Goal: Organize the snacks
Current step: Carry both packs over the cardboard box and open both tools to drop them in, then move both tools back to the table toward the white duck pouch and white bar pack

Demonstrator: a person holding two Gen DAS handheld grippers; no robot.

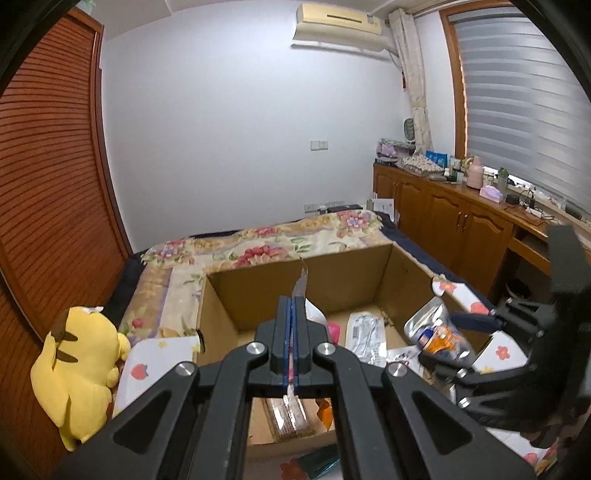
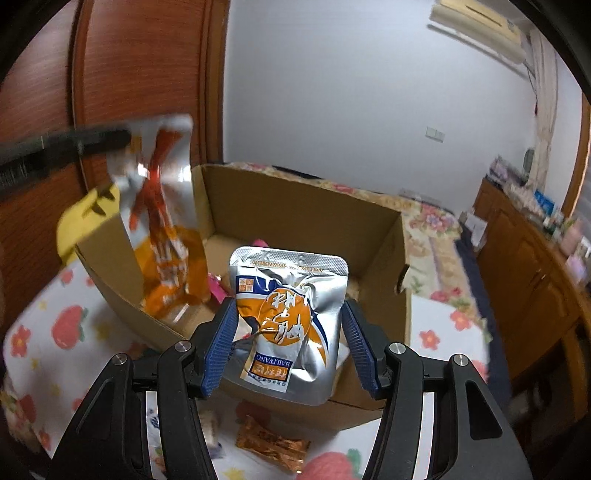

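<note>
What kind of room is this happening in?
Most likely a bedroom at home: a bed with a floral cover, a louvred wardrobe, and an air conditioner high on the wall.

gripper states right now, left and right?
Left gripper: shut on the orange-and-silver snack packet, pinched at its top edge over the cardboard box.
Right gripper: holding the silver pouch between its fingers.

Yellow plush toy (image 1: 79, 373) beside floral bedspread (image 1: 258, 243)
</note>
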